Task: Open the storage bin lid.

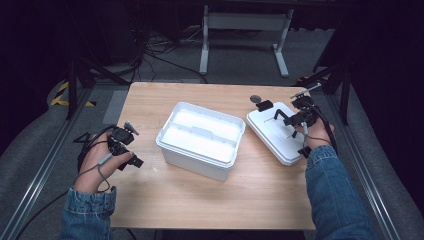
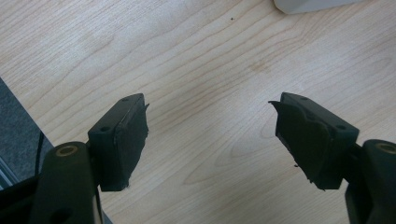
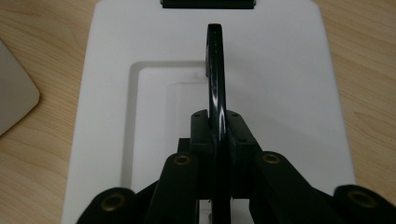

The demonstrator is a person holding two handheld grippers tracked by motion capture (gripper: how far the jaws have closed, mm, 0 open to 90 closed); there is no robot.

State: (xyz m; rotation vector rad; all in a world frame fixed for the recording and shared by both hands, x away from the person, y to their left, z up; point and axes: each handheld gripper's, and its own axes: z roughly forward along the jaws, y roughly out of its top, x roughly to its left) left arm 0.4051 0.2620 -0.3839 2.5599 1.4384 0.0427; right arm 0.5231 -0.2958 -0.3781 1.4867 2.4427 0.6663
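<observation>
An open white box stands in the middle of the wooden table. Its flat white lid lies to the right, with a thin black handle standing up from it. In the right gripper view that handle appears edge-on, and my right gripper is shut on it above the lid. From above, the right gripper sits over the lid's far end. My left gripper hovers at the table's left side. Its jaws are wide apart over bare wood, holding nothing.
A black latch sits on the lid's far edge, and a small grey round thing lies behind it. A corner of the box shows beyond the left gripper. A white table frame stands on the floor beyond.
</observation>
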